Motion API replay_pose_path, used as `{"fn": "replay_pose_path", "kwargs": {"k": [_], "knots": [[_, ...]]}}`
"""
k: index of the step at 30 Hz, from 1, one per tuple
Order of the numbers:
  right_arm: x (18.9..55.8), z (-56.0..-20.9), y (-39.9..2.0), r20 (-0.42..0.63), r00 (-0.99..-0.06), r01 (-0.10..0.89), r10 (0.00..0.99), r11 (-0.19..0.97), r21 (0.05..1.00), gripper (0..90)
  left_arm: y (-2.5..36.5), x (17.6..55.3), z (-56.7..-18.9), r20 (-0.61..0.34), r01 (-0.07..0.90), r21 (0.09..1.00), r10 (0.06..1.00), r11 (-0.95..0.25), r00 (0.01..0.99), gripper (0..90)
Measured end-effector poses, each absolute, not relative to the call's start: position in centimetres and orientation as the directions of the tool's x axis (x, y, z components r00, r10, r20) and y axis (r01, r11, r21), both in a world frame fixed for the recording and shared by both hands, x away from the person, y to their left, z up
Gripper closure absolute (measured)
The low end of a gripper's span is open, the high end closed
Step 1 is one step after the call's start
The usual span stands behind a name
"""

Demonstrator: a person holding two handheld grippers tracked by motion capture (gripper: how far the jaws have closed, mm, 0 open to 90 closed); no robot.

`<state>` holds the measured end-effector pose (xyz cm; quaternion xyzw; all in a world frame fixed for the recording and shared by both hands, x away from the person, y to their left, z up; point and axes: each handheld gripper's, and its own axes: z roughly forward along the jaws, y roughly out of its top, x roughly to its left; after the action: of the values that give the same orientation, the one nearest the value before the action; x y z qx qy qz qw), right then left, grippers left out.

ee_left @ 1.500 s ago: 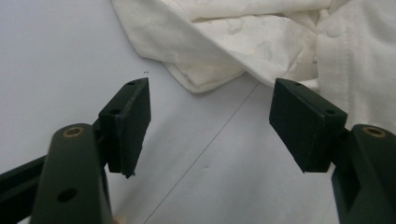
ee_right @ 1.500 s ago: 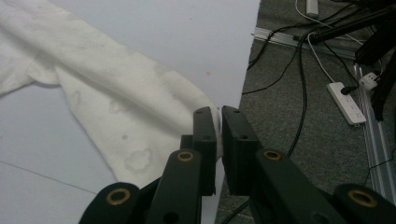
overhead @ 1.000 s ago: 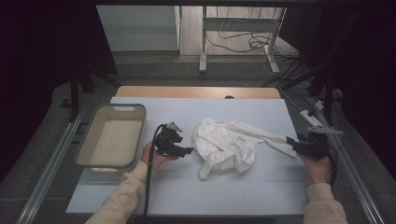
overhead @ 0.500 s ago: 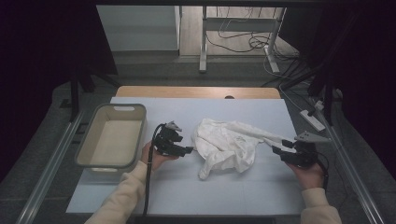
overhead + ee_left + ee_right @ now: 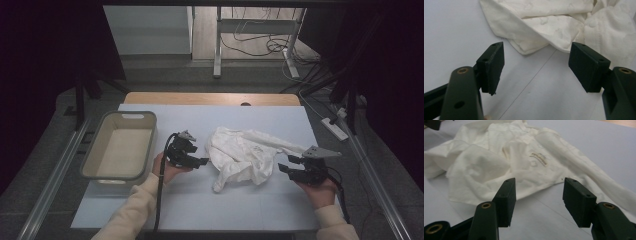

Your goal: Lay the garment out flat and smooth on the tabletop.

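I see the crumpled white garment [image 5: 245, 156] mid-counter [image 5: 200, 210], its long sleeve trailing right toward my right gripper [image 5: 287, 170]. Both grippers' fingers stand open, empty, left gripper [image 5: 201, 161] beside it.

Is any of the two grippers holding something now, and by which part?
Nothing is held. The left gripper and right gripper are open, near the crumpled white cloth.

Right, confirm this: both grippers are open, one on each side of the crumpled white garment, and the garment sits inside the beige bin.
One thing is wrong. The white garment is not in the beige bin; the high view shows it lying on the table, to the right of the bin. The rest holds: the left gripper and right gripper are open, one on each side of it.
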<state>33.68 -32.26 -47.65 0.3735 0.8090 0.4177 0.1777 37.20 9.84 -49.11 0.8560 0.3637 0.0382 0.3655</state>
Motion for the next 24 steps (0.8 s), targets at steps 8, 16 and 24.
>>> {"fn": "replay_pose_path", "kwargs": {"k": [8, 16, 24], "knots": [[33.0, -47.9, -30.4, 0.027, -0.701, 0.44, 0.713, 0.402, 0.803, 43.9, 9.4, 37.1, -49.2, -0.211, 0.596, 0.653, 0.644, -0.467, 0.735, 29.0], [31.9, -48.1, -29.6, 0.037, -0.718, 0.436, 0.695, 0.408, 0.802, 43.9, 8.7, 37.1, -49.4, -0.222, 0.6, 0.651, 0.64, -0.464, 0.736, 28.9], [30.9, -48.2, -28.3, 0.034, -0.755, 0.414, 0.655, 0.435, 0.8, 43.9, 7.3, 37.4, -50.1, -0.219, 0.604, 0.64, 0.642, -0.474, 0.735, 29.4]]}}
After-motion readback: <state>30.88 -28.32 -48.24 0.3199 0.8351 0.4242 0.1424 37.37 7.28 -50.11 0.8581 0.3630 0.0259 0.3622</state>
